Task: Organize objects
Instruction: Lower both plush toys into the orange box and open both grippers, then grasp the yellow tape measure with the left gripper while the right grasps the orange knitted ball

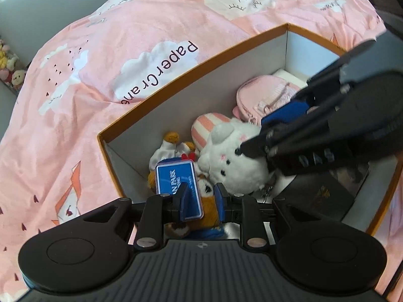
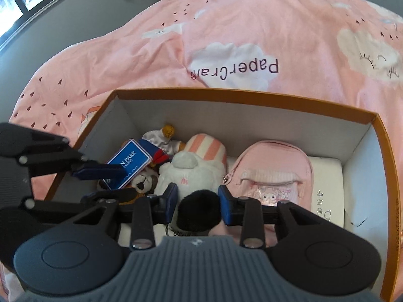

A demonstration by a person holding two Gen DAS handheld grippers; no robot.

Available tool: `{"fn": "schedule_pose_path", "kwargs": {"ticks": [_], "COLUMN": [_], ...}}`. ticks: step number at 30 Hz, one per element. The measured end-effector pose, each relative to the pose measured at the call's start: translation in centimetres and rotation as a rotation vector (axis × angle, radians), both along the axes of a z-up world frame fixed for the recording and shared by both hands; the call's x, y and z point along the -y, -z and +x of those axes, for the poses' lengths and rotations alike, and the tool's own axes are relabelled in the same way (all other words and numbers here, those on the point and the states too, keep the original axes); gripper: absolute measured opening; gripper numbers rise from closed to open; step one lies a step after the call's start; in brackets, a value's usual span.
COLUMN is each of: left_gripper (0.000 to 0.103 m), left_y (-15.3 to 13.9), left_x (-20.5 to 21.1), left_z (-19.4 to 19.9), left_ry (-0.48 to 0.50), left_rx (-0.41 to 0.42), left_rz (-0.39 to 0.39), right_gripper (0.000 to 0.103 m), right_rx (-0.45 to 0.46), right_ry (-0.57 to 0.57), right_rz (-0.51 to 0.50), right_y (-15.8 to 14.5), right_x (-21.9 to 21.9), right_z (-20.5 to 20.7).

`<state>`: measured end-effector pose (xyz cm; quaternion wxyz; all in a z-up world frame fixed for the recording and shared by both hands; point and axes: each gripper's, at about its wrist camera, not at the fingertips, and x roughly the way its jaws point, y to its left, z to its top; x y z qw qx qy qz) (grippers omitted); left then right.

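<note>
Left gripper (image 1: 201,198) nearly closed, pinching a glossy blue rectangular card (image 1: 176,188) with rounded corners. Right gripper (image 2: 196,202) clamped partway on a fuzzy black pom-pom (image 2: 197,210). Ahead of those fingers, a fluffy white plush (image 2: 186,173); to their right, a soft pink mini backpack (image 2: 272,173). All inside an orange-rimmed cardboard box (image 2: 226,94) on a pink cloud-print duvet (image 2: 226,25).

pink cloud duvet (image 1: 151,25), plush toys on shelf (image 1: 10,68)
</note>
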<state>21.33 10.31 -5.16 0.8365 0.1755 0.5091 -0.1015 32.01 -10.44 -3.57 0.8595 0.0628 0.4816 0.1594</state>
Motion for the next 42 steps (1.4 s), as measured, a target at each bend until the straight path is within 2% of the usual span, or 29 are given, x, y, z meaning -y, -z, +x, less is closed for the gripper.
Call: {"fn": "schedule_pose_path", "kwargs": {"ticks": [3, 8, 11, 16, 18, 20, 24, 30, 32, 36, 42], "left_gripper": [0.028, 0.029, 0.029, 0.029, 0.029, 0.029, 0.029, 0.031, 0.036, 0.054, 0.057], "left_y": [-0.4, -2.4, -4.4, -8.0, -8.9, -9.0, -6.7, -2.2, -1.6, -0.5, 0.5], "left_x": [-0.3, -1.1, -0.7, -0.5, -0.1, 0.3, 1.0, 2.4, 3.0, 2.4, 1.9], "left_z": [-0.1, -2.4, -4.9, -10.4, -12.5, -14.6, -17.7, -19.9, -20.4, -21.2, -22.5], "left_ry": [-0.022, -0.079, -0.117, -0.18, -0.194, -0.199, -0.236, -0.33, -0.332, -0.4, -0.448], "left_rx": [0.009, 0.083, 0.154, 0.246, 0.26, 0.241, 0.113, -0.065, -0.082, -0.119, -0.13], "left_rz": [-0.044, -0.153, -0.207, -0.34, -0.372, -0.402, -0.432, -0.473, -0.458, -0.493, -0.506], "right_gripper": [0.04, 0.045, 0.047, 0.05, 0.05, 0.05, 0.049, 0.044, 0.044, 0.044, 0.045], "right_rx": [0.013, 0.112, 0.164, 0.251, 0.27, 0.27, 0.186, -0.032, -0.094, -0.171, -0.241], "right_ry": [-0.008, -0.013, -0.012, -0.013, -0.015, -0.022, -0.041, 0.017, 0.038, 0.045, 0.021], "right_rz": [0.001, -0.002, 0.027, 0.084, 0.096, 0.108, 0.107, 0.139, 0.145, 0.097, 0.104], "right_y": [-0.4, -2.7, -4.4, -7.1, -7.8, -8.2, -6.8, -2.2, -0.9, 0.9, 2.4], "right_x": [0.3, 1.1, 1.5, 1.9, 1.9, 1.9, 1.5, 1.6, 1.6, 1.1, 0.8], "right_z": [-0.4, -2.9, -5.0, -9.7, -12.0, -14.4, -18.3, -21.4, -22.1, -23.2, -24.6]}}
